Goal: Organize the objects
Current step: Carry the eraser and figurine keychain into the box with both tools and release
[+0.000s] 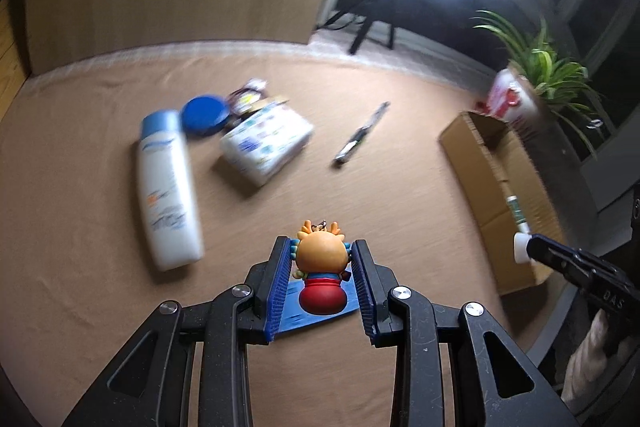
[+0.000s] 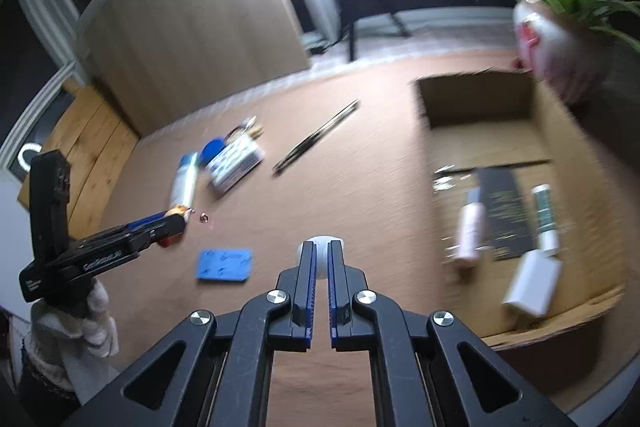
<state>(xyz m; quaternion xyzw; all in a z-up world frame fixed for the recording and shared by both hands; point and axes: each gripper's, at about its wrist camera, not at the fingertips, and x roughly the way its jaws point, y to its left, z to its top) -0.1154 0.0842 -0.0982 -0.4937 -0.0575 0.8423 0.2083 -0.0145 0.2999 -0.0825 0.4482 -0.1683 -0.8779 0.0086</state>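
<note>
Left gripper clamped on toy figure, right gripper pinched on small white object, both lifted clear of surface, probably for carrying toward cardboard box at right.

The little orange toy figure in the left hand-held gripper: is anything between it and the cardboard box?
Nothing visible on the cloth blocks the way from the toy figure to the cardboard box. Only the right hand-held gripper hovers beside the box.
</note>
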